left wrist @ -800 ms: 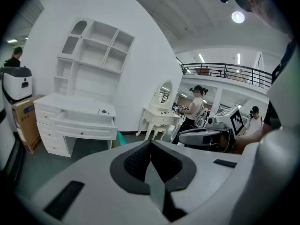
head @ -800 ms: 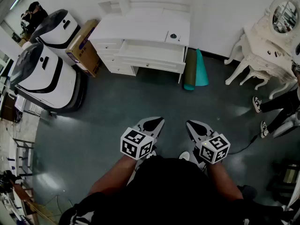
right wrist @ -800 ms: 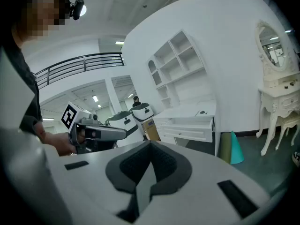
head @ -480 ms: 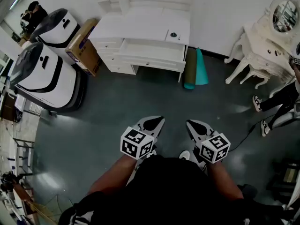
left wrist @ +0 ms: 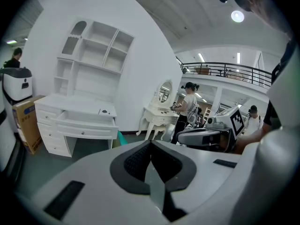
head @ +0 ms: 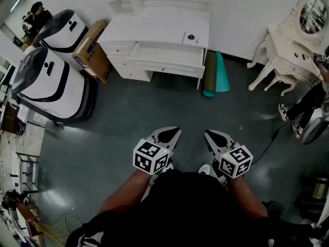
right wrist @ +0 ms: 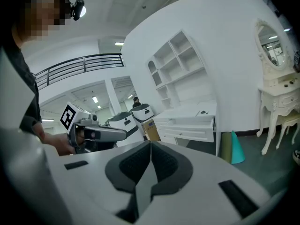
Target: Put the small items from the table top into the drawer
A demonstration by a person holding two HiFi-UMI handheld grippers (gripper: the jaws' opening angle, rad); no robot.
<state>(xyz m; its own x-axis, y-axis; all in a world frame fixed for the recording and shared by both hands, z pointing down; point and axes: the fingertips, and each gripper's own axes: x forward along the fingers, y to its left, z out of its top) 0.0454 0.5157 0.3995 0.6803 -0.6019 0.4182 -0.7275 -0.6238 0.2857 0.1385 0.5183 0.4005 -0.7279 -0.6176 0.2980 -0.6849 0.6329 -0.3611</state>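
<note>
Left claw (head: 174, 130) and right claw (head: 207, 134): both pressed together, pinching nothing. Held side by side, low at centre frame in the head view, tips pointing up-frame over bare floor (head: 154, 107). Borne out in the left gripper view and the right gripper view: pads flush against each other, only open room beyond the tips.

Judged as the approach step, with nothing picked up yet. Next: walk up to the desk (head: 154, 24) at top centre, spread one claw, lower it around the item, close, carry down to the drawer (head: 164, 53).

Well apart from both claws, almost straight up-frame between them: a small dark item (head: 191, 37) at the right end of the desk top, seemingly on a white square; too small to identify. Just below and left of it in frame, the drawer, pulled open, nothing made out inside. Far ahead and left of centre in the left gripper view; far ahead and right of centre in the right gripper view.

Lying by the desk's right side, at upper right of centre: teal and olive rolls (head: 216, 76), to be skirted on the way in.
</note>
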